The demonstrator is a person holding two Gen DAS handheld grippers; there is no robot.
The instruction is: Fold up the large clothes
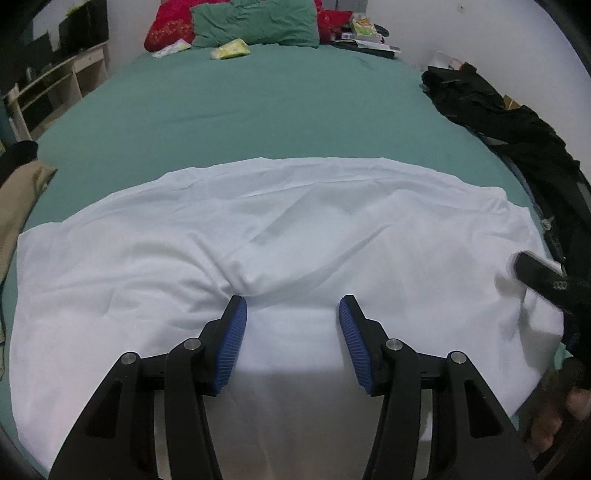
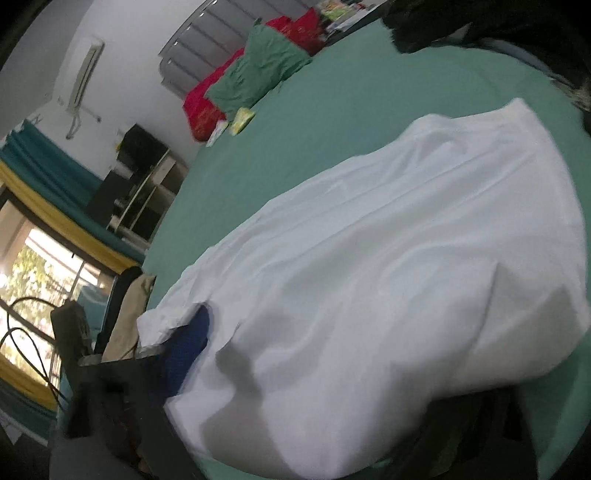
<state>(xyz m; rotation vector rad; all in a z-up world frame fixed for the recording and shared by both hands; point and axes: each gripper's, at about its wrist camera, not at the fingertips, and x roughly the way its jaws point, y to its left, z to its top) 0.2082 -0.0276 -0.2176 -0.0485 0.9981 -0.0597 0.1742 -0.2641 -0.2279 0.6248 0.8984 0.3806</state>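
Since the white garment (image 1: 295, 236) is lying spread out and rumpled across the near half of the bed (image 1: 258, 110), I'd say the folding is barely started, if at all. You can't really make out a crisp fold anywhere, just one doubled-looking band along the far edge and a bunch of soft creases running toward the middle. Left gripper (image 1: 293, 317) hovers low over the near edge of the cloth, jaws spread wide with nothing between them, ribbed blue pads (image 1: 232, 339) facing inward. Right gripper (image 2: 192, 343) is a blurry mess in its own view; white fabric sits over and around the blue pad, so it might be pinching a corner, but honestly I can't tell. Fabric looks thin, smooth and floppy, probably cotton-ish, and it'll drape and slide easily on the teal sheet. Dark clothes (image 1: 509, 122) are piled along the right side, pillows (image 1: 255, 22) up at the head.
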